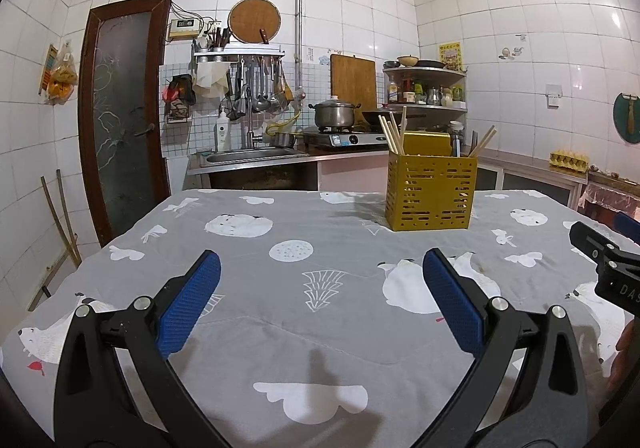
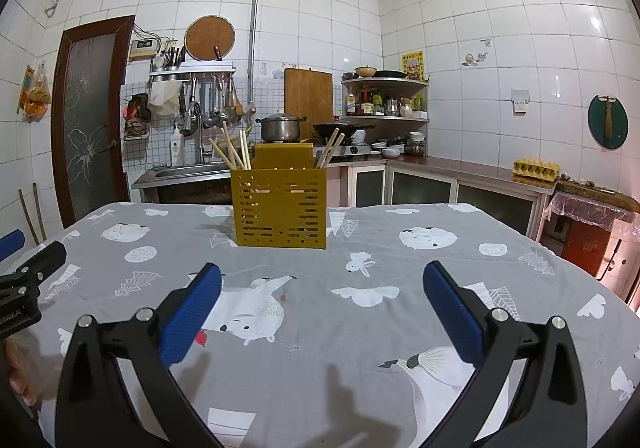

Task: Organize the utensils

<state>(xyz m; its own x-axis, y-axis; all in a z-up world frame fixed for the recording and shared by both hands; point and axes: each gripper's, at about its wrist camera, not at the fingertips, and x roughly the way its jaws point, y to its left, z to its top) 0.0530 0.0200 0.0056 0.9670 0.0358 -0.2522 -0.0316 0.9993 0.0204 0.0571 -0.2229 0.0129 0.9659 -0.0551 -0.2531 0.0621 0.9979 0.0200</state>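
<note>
On the far half of the grey printed tablecloth [image 2: 304,328], a yellow slotted utensil holder [image 2: 280,208], upright, well beyond both grippers. Dead ahead of the right gripper [image 2: 322,304], ahead and rightward of the left gripper [image 1: 322,292]; right probably nearer. Both spread wide, holding nothing. Wooden chopsticks [image 2: 232,154] leaning out leftward, another pair [image 2: 331,148] slanting right, long axes near vertical.

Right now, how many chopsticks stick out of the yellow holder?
About 6: four lean in the left end of the yellow holder, two chopsticks in the right end. Others may be hidden inside.
</note>
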